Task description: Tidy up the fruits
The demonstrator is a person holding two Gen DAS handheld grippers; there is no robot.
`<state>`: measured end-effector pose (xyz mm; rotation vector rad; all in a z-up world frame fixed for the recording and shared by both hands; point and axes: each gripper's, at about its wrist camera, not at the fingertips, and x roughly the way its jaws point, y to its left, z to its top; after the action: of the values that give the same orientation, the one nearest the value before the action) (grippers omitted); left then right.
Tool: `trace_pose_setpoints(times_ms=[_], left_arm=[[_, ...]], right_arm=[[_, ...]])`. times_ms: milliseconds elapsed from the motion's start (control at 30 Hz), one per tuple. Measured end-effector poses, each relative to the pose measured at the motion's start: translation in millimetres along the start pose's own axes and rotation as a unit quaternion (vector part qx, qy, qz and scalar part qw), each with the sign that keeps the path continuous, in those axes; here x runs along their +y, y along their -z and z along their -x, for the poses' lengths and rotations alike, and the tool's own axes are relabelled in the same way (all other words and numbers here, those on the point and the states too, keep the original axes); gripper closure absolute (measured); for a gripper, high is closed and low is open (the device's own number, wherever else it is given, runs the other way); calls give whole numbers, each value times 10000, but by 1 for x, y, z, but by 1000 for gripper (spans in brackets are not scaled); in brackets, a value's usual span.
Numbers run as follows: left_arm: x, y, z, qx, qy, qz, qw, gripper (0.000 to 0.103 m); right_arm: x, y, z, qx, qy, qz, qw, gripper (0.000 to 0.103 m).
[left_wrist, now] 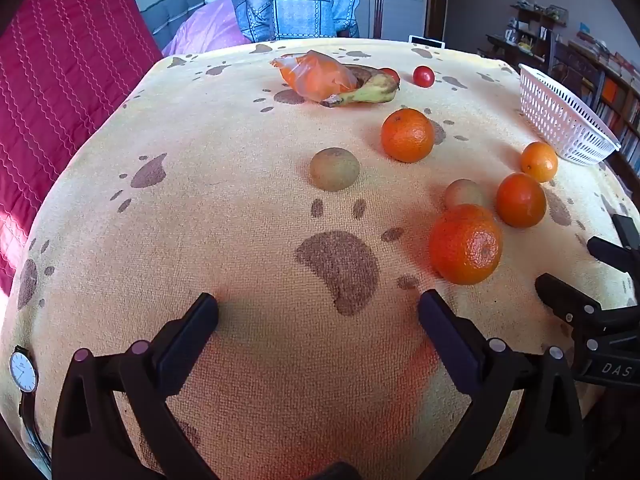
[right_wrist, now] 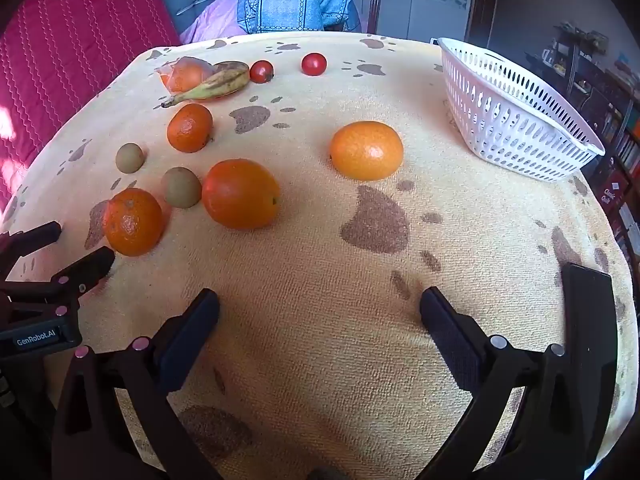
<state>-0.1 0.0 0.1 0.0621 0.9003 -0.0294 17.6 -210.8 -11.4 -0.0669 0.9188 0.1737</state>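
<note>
Claw (right_wrist: 319, 308) open, four oranges (right_wrist: 366, 150), seemingly two tomatoes (right_wrist: 314, 64)

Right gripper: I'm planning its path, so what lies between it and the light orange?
Only bare paw-print cloth lies between the open right gripper and the light orange, as the right wrist view shows.

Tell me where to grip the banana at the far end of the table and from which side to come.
Grip the banana across its thick middle, coming down from above. It lies flat against the orange bag, so the near side is free and the stem end is too thin.
</note>
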Motion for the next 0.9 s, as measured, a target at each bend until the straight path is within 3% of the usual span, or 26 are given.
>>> trace_pose_setpoints(times_ms=[900], left_arm=[[0, 0, 0, 19, -8, -7, 10000, 5]], right_arm=[[1, 0, -1, -3, 38, 25, 10000, 2]])
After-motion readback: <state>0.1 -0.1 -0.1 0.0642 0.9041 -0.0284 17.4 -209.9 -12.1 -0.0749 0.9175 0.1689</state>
